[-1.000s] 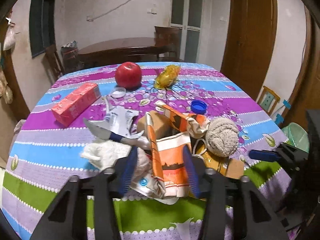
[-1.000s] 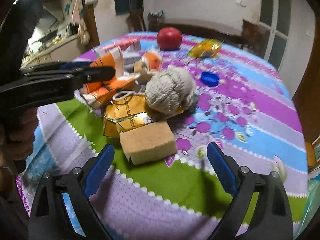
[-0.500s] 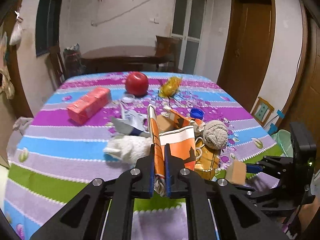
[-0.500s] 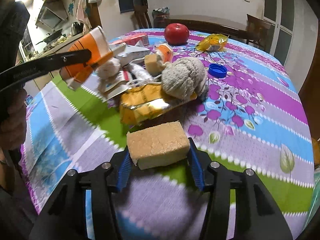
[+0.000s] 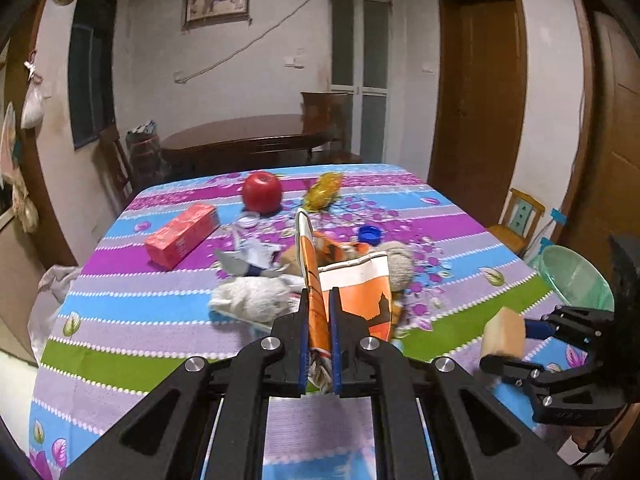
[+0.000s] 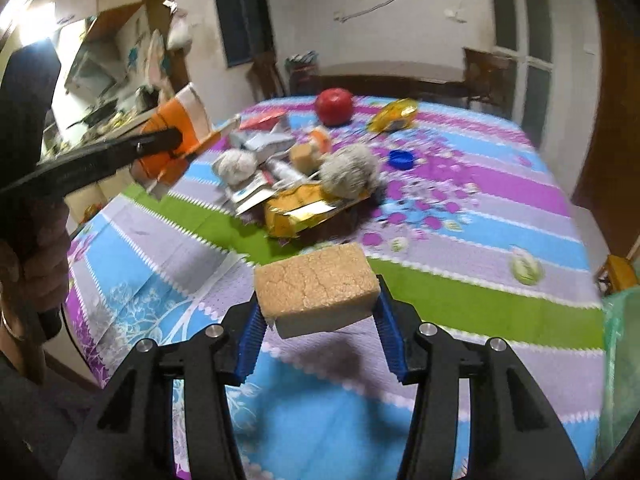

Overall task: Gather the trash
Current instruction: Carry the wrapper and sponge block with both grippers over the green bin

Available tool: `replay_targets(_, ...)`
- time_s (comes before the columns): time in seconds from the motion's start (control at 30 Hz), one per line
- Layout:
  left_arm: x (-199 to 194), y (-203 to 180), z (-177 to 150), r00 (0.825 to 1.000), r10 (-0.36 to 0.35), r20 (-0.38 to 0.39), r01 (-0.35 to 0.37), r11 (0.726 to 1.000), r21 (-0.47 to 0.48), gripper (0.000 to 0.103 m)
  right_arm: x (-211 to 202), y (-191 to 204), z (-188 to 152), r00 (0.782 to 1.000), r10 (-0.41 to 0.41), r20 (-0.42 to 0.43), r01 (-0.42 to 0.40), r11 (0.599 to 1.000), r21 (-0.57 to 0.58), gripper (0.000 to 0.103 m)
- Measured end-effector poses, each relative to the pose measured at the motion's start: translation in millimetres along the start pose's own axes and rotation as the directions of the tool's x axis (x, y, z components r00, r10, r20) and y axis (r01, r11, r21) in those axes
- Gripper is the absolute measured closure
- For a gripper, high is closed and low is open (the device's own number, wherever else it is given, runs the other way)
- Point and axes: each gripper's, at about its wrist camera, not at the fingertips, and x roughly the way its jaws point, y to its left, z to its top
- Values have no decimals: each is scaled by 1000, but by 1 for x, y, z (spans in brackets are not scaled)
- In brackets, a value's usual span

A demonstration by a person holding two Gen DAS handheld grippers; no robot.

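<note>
My left gripper [image 5: 319,308] is shut on an orange and white paper bag [image 5: 356,292] and holds it above the table's near edge; the bag also shows in the right wrist view [image 6: 176,136]. My right gripper [image 6: 320,312] is shut on a tan sponge block [image 6: 316,284], lifted over the near edge; the block also shows in the left wrist view [image 5: 503,333]. A trash pile remains mid-table: a gold wrapper [image 6: 304,208], a grey yarn ball [image 6: 350,168], a white crumpled wad [image 5: 252,298] and silver wrappers [image 5: 248,256].
A red apple [image 5: 262,192], a red carton [image 5: 182,234], a yellow wrapper [image 5: 322,190], a clear lid [image 5: 248,222] and a blue cap [image 5: 370,234] lie further back on the striped tablecloth [image 5: 120,320]. A green lined bin [image 5: 574,276] stands at the right, off the table.
The left gripper closed on the orange bag and lifted it. The right gripper closed on the sponge block and raised it off the table. Both pulled back toward the near edge.
</note>
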Motion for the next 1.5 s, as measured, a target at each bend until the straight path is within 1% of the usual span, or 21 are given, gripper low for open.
replay_targets(0.1, 5, -15, 2, 1000, -6, -10, 6, 1000, 11, 93, -13, -9, -1, 998, -58, 34, 57, 998, 38, 55)
replay_targets(0.23, 10, -32, 4, 1000, 26, -3, -26, 999, 35, 93, -28, -20, 0, 987, -140, 84, 133, 988, 79, 55)
replay_targets(0.33, 13, -45, 5, 999, 42, 6, -43, 997, 61, 93, -41, -26, 2, 977, -167, 130, 152, 981, 118, 55)
replay_targets(0.47, 16, -58, 4, 999, 53, 10, -53, 995, 88, 93, -59, -30, 6, 956, -219, 195, 194, 971, 143, 55)
replay_targets(0.57, 20, -65, 6, 999, 43, 5, -44, 994, 102, 93, -71, -34, 8, 941, -251, 228, 222, 964, 144, 55)
replay_targets(0.77, 24, -93, 19, 999, 20, 29, -24, 989, 144, 93, -93, -50, 8, 913, -315, 260, 280, 946, 165, 55)
replay_targets(0.87, 28, -111, 28, 999, -9, 39, 2, 985, 171, 93, -107, -65, 7, 890, -369, 267, 327, 926, 189, 55)
replay_targets(0.9, 29, -120, 33, 999, -25, 42, 17, 983, 182, 93, -112, -70, 6, 885, -380, 268, 337, 921, 195, 55)
replay_targets(0.97, 33, -138, 42, 997, -58, 45, 48, 978, 202, 93, -122, -80, 5, 867, -418, 271, 371, 905, 208, 55)
replay_targets(1.07, 41, -163, 51, 994, -99, 43, 87, 970, 227, 93, -140, -99, 2, 837, -479, 265, 424, 874, 239, 55)
replay_targets(1.2, 56, -211, 63, 986, -165, 24, 153, 951, 267, 93, -160, -132, -6, 795, -559, 235, 496, 823, 277, 55)
replay_targets(1.27, 62, -232, 67, 982, -186, 21, 172, 942, 288, 93, -165, -146, -10, 783, -585, 211, 520, 802, 293, 55)
replay_targets(1.4, 77, -281, 74, 972, -233, 9, 216, 915, 341, 93, -170, -182, -20, 761, -634, 139, 571, 756, 321, 55)
replay_targets(1.5, 91, -318, 76, 965, -263, -17, 249, 892, 377, 93, -173, -204, -26, 753, -651, 93, 593, 733, 334, 55)
